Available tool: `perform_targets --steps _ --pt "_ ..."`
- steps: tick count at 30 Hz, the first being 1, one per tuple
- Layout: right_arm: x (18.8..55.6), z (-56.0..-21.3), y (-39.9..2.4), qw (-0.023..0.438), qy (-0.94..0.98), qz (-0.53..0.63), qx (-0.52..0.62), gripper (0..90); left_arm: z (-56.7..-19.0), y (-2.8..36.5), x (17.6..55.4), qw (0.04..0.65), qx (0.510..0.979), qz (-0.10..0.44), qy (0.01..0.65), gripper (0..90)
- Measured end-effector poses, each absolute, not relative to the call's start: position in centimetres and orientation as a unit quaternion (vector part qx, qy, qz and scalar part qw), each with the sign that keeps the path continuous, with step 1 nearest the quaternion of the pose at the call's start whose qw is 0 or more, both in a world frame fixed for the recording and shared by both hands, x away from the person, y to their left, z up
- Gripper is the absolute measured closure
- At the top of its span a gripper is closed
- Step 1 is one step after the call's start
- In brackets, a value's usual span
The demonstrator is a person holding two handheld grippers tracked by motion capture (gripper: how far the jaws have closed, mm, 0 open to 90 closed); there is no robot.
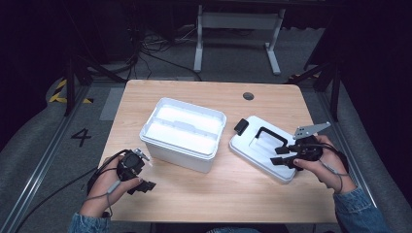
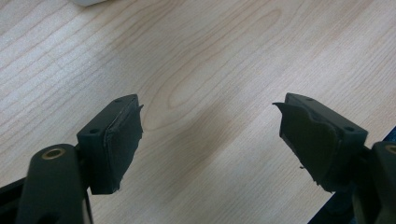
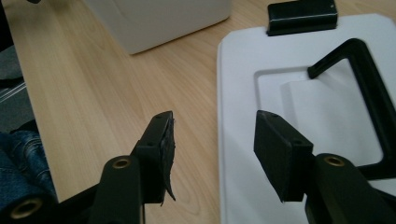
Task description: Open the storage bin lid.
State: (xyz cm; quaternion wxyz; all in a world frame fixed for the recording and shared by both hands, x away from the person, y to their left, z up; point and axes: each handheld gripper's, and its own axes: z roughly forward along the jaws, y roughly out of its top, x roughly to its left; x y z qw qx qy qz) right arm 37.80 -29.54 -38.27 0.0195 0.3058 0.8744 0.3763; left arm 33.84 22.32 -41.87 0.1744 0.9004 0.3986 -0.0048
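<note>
Black jaws of the left gripper (image 2: 208, 140) stand wide apart with nothing between them, only the pale wood of the table (image 2: 196, 60) beneath. In the high view this gripper (image 1: 141, 182) sits in the person's left hand (image 1: 104, 191) near the table's front edge, just in front of the near left corner of the white box (image 1: 183, 133), apart from it.

The right gripper (image 3: 215, 144) also has its jaws spread, holding nothing. One jaw hangs over bare wood, the other over the white lid (image 3: 243, 93), so the lid's edge runs between them. Beyond that jaw lies the lid's black handle (image 3: 369, 79), and farther off a black latch (image 3: 302, 16) sits at the lid's far edge. Past the other jaw stands the box wall (image 3: 159, 18). In the high view the right hand (image 1: 330, 167) holds this gripper (image 1: 284, 158) over the lid (image 1: 252, 145), which lies flat beside the open box.
</note>
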Motion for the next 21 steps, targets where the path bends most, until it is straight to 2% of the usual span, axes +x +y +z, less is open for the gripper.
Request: perform_targets --steps 12,21 --pt "35.3 -39.8 -27.9 0.006 0.89 0.335 0.31 48.0 -41.9 22.1 34.0 0.174 0.902 -0.006 0.395 22.0" --pt "34.9 -41.2 -27.3 -0.004 0.893 0.326 0.311 47.8 -41.9 22.0 34.1 0.172 0.904 -0.006 0.391 21.9"
